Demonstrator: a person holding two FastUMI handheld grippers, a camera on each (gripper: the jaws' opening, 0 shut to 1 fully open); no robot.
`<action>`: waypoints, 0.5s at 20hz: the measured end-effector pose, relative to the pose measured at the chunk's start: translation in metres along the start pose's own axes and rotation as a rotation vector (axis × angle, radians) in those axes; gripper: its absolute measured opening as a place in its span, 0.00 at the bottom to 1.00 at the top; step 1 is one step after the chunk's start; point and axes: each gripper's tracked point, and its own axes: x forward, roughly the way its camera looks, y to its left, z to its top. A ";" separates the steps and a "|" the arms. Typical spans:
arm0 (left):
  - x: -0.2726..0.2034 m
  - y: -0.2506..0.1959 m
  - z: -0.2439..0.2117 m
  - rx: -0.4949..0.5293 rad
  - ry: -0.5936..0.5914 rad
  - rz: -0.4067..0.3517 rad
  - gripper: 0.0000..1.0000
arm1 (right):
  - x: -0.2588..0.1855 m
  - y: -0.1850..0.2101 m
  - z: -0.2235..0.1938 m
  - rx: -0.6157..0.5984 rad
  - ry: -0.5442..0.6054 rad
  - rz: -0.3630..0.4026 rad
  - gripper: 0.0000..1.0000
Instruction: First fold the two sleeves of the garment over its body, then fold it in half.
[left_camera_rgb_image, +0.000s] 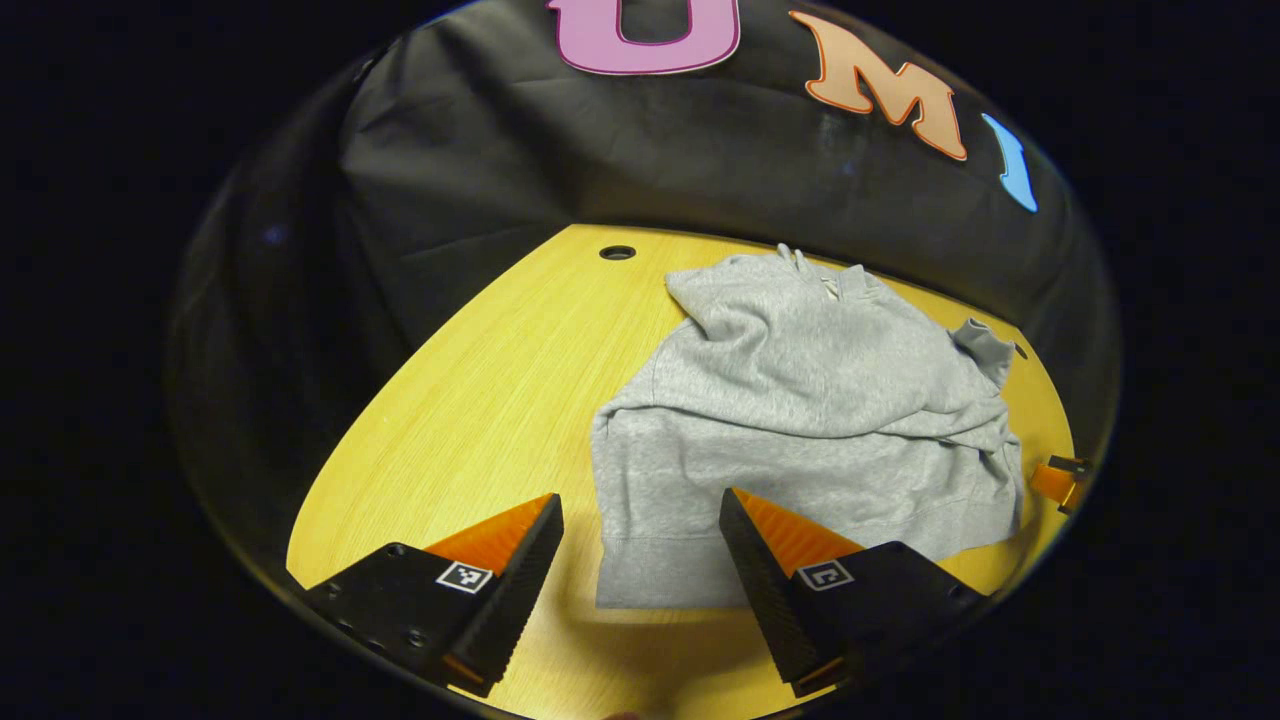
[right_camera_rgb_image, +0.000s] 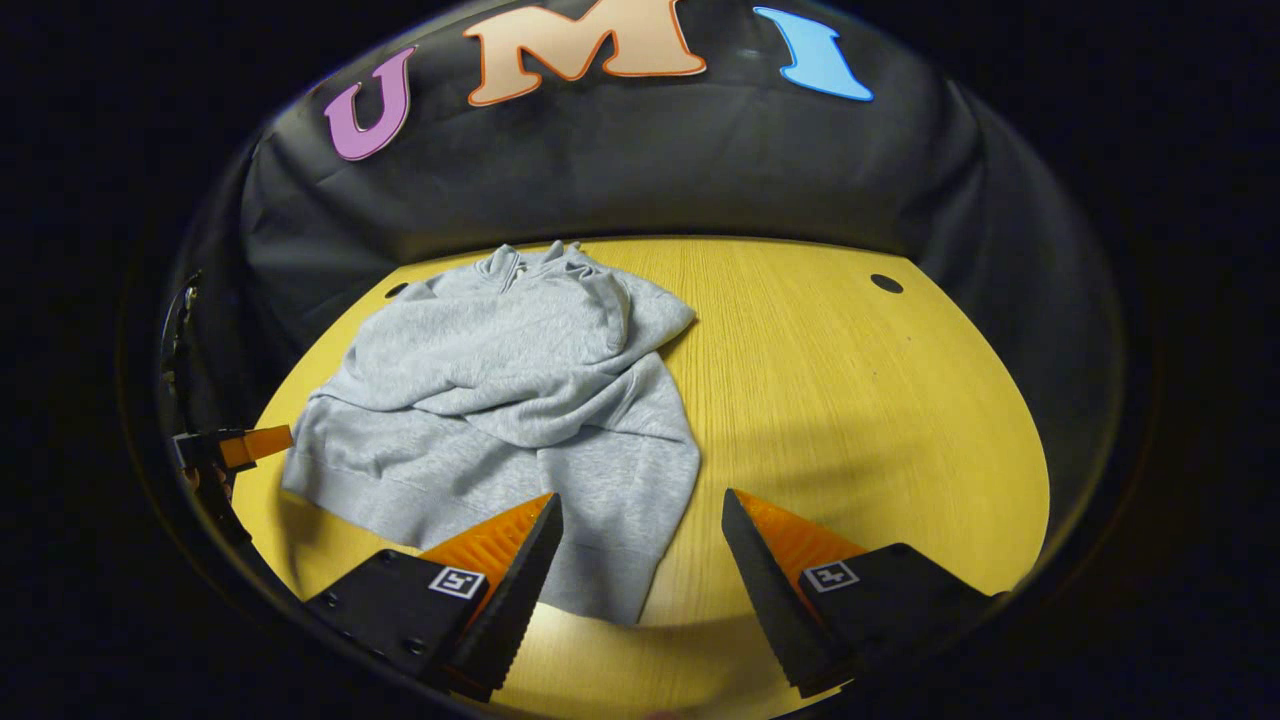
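Observation:
A grey sweatshirt (left_camera_rgb_image: 800, 420) lies on the yellow wooden table (left_camera_rgb_image: 480, 400) with both sleeves laid across its body and its hem toward me. My left gripper (left_camera_rgb_image: 640, 510) hangs open above the hem's left corner, nothing between its fingers. In the right gripper view the same sweatshirt (right_camera_rgb_image: 500, 400) lies left of centre, and my right gripper (right_camera_rgb_image: 640, 505) stands open over the hem's right corner, holding nothing. The right gripper (left_camera_rgb_image: 1062, 480) peeks in at the far right edge of the left gripper view; the left gripper (right_camera_rgb_image: 235, 447) shows at the left edge of the right gripper view.
The table has a round cable hole (left_camera_rgb_image: 617, 252) at the back left and another hole (right_camera_rgb_image: 886, 283) at the back right. Black cloth walls close off the table's far side. Bare tabletop (right_camera_rgb_image: 860, 400) stretches right of the sweatshirt.

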 end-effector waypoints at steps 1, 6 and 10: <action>-0.001 0.002 -0.006 0.010 0.011 -0.005 0.94 | 0.002 0.002 -0.007 0.000 0.016 -0.009 0.96; 0.010 0.000 -0.027 -0.004 0.066 -0.038 0.94 | 0.008 0.010 -0.029 -0.029 0.079 -0.036 0.96; 0.012 -0.001 -0.030 0.007 0.071 -0.047 0.95 | 0.009 0.013 -0.039 -0.022 0.112 -0.053 1.00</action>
